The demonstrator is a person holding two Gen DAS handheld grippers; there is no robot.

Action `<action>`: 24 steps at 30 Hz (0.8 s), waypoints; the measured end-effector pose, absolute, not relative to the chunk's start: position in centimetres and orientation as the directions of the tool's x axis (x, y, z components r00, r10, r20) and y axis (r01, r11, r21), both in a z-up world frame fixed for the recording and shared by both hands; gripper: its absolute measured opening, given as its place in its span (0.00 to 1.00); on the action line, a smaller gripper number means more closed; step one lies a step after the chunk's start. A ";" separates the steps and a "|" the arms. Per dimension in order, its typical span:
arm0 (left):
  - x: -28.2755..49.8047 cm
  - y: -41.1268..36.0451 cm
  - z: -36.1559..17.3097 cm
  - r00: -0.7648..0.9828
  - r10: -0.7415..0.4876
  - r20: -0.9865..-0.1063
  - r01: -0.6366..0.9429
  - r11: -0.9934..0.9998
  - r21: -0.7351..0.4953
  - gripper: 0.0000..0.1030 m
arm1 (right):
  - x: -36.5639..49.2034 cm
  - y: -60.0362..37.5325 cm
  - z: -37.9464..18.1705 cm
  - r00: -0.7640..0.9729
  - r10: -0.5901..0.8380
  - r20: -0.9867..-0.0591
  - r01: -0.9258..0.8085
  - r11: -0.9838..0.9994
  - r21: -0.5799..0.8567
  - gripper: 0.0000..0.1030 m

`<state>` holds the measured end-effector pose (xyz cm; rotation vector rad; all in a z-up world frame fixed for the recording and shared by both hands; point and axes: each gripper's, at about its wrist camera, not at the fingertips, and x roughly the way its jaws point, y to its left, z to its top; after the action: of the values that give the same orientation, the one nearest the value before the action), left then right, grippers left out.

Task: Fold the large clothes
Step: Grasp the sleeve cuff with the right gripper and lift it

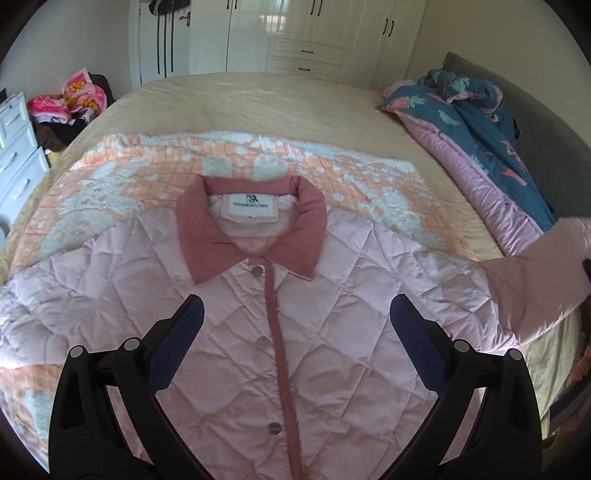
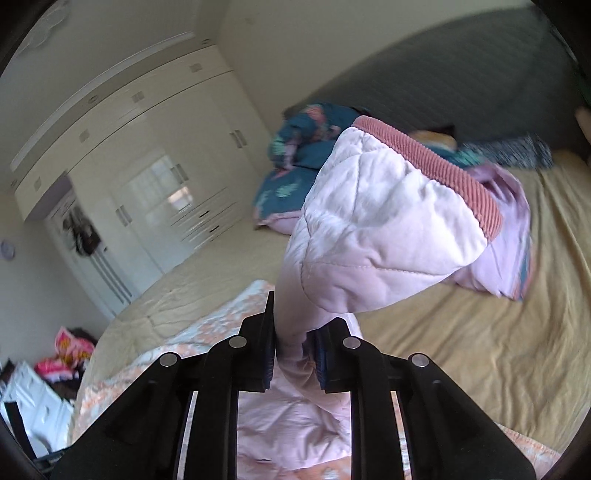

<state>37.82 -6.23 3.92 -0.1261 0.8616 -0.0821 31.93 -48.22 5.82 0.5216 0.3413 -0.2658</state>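
Quilted pink jacket (image 1: 295, 332) lies buttoned on the bed (image 1: 258, 107), neck label (image 1: 251, 208) unreadable; left gripper (image 1: 295, 321) gapes wide above, right gripper (image 2: 293, 347) pinches its sleeve (image 2: 388, 221)

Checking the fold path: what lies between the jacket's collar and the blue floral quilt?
Left wrist view: peach-and-white blanket, then bare tan bedsheet between collar and quilt.

Quilted satin-sheen jacket (image 1: 332, 302) with ribbed corduroy collar (image 1: 207, 236); glossy wardrobe doors (image 1: 251, 33)
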 end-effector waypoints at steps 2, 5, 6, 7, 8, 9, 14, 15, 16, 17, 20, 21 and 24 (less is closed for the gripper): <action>37.5 -5.6 4.6 0.656 -0.126 -0.744 0.017 0.988 -0.153 0.92 | 32.3 -46.7 7.2 0.916 -0.151 -0.372 0.308 0.859 0.410 0.16; 37.2 -5.1 5.5 0.660 -0.123 -0.741 0.016 0.989 -0.149 0.92 | 32.1 -44.2 8.9 0.929 -0.132 -0.346 0.266 0.887 0.376 0.16; 37.0 -4.9 5.9 0.665 -0.119 -0.737 0.017 0.989 -0.145 0.92 | 32.2 -43.7 9.4 0.931 -0.128 -0.342 0.257 0.894 0.366 0.16; 36.9 -4.7 6.1 0.669 -0.118 -0.733 0.019 0.990 -0.143 0.92 | 32.3 -43.2 9.8 0.933 -0.123 -0.338 0.248 0.901 0.355 0.16; 36.7 -4.5 6.5 0.674 -0.117 -0.729 0.018 0.990 -0.142 0.92 | 32.3 -42.6 10.1 0.934 -0.120 -0.337 0.242 0.906 0.348 0.16; 36.5 -4.1 6.8 0.680 -0.116 -0.724 0.015 0.989 -0.144 0.92 | 32.2 -41.9 10.4 0.936 -0.114 -0.334 0.233 0.910 0.342 0.16; 35.9 -2.5 7.8 0.688 -0.120 -0.715 0.004 0.987 -0.161 0.92 | 32.2 -38.6 11.6 0.942 -0.087 -0.325 0.192 0.931 0.309 0.16; 35.8 -2.2 7.9 0.690 -0.120 -0.714 0.001 0.986 -0.164 0.92 | 32.2 -38.0 11.9 0.943 -0.081 -0.323 0.184 0.935 0.303 0.16; 35.7 -1.7 8.1 0.692 -0.122 -0.711 -0.004 0.985 -0.172 0.92 | 32.2 -37.6 12.1 0.944 -0.077 -0.320 0.178 0.937 0.299 0.16; 35.6 -1.4 8.1 0.693 -0.124 -0.710 -0.005 0.984 -0.177 0.92 | 32.3 -37.1 12.3 0.945 -0.072 -0.319 0.170 0.941 0.293 0.16; 35.5 -0.3 8.3 0.691 -0.127 -0.711 -0.018 0.981 -0.193 0.92 | 32.5 -35.6 12.9 0.947 -0.054 -0.316 0.148 0.949 0.280 0.16; 35.4 0.0 8.3 0.692 -0.127 -0.711 -0.021 0.980 -0.196 0.92 | 32.6 -35.1 13.0 0.947 -0.047 -0.316 0.139 0.952 0.275 0.16; 35.2 1.1 8.4 0.694 -0.117 -0.711 -0.039 0.979 -0.199 0.92 | 33.1 -33.7 13.3 0.945 -0.023 -0.326 0.112 0.960 0.258 0.16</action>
<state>35.22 1.10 8.42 -0.2054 0.8042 -0.0435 33.12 -33.66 13.29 0.2778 0.3272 -0.0695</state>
